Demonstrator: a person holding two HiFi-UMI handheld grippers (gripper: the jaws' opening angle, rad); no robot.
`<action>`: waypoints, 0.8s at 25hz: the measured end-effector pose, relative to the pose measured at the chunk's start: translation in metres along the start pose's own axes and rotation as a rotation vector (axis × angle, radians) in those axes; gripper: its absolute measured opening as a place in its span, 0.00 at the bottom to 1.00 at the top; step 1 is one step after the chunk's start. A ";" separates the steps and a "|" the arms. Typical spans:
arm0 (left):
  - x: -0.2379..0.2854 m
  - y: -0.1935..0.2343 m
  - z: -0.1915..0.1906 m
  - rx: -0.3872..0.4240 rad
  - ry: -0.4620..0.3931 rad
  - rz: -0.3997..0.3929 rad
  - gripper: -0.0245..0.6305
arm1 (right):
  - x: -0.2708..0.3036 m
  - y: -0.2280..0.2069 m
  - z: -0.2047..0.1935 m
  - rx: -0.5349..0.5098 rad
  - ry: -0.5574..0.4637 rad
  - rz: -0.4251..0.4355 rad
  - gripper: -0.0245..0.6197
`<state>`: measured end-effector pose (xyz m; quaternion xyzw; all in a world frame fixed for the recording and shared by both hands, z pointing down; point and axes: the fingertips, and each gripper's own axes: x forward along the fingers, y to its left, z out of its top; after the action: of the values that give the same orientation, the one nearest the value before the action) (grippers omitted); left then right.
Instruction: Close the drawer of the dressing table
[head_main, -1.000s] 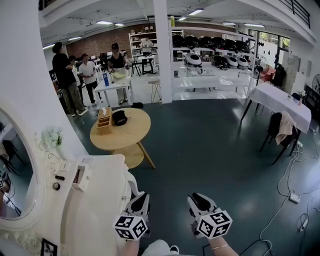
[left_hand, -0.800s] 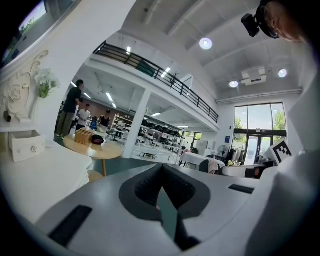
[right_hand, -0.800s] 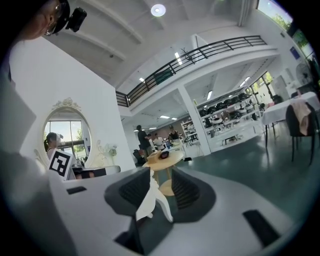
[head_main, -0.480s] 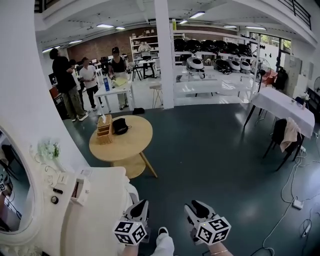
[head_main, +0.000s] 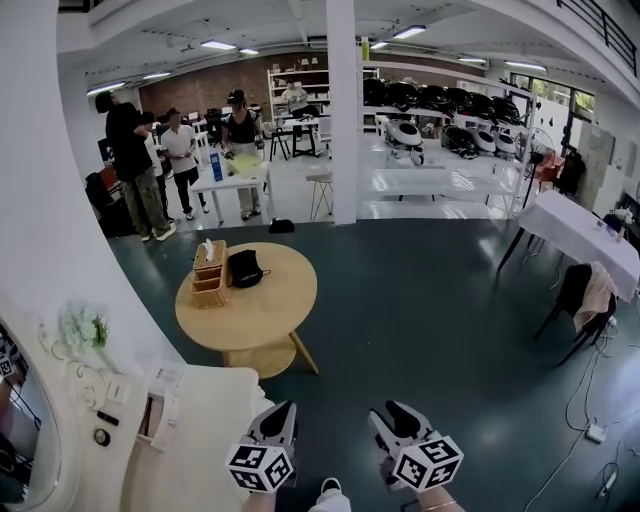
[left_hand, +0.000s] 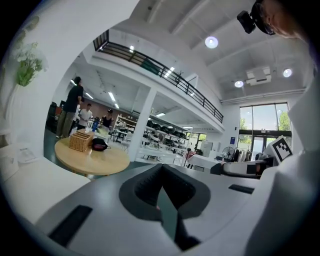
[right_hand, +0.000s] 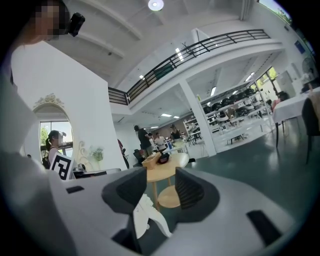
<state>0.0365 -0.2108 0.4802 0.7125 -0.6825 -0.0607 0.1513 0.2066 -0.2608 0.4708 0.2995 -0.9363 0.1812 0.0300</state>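
Observation:
The white dressing table (head_main: 205, 425) fills the lower left of the head view, with its oval mirror (head_main: 22, 450) at the left edge and small items on top. No view shows its drawer front. My left gripper (head_main: 280, 413) hovers just right of the table's front edge, shut with nothing between its pads (left_hand: 161, 171). My right gripper (head_main: 393, 416) is beside it over the dark floor. Its jaws are opening, and nothing is held between its pads (right_hand: 160, 186). In the right gripper view the mirror (right_hand: 52, 140) stands at the left.
A round wooden table (head_main: 262, 318) with a basket and a black bag stands just beyond the dressing table. A white pillar (head_main: 343, 110) rises behind it. Several people stand at the back left (head_main: 150, 160). A white-clothed table (head_main: 585, 235) and a chair (head_main: 590, 300) are at the right.
The dressing table and mirror have slid left and down in the head view, so less of them shows. Both grippers keep their place at the bottom edge. A shoe now shows between them.

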 end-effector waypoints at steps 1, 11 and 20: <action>0.006 0.007 0.003 0.002 -0.002 0.002 0.04 | 0.011 0.000 0.002 0.003 0.002 0.006 0.30; 0.030 0.078 0.026 -0.014 -0.036 0.098 0.04 | 0.101 0.013 0.009 -0.002 0.033 0.100 0.32; 0.021 0.118 0.031 -0.036 -0.062 0.248 0.04 | 0.157 0.028 0.006 -0.013 0.097 0.234 0.32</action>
<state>-0.0835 -0.2380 0.4886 0.6177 -0.7684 -0.0759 0.1491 0.0622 -0.3281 0.4817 0.1788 -0.9634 0.1918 0.0560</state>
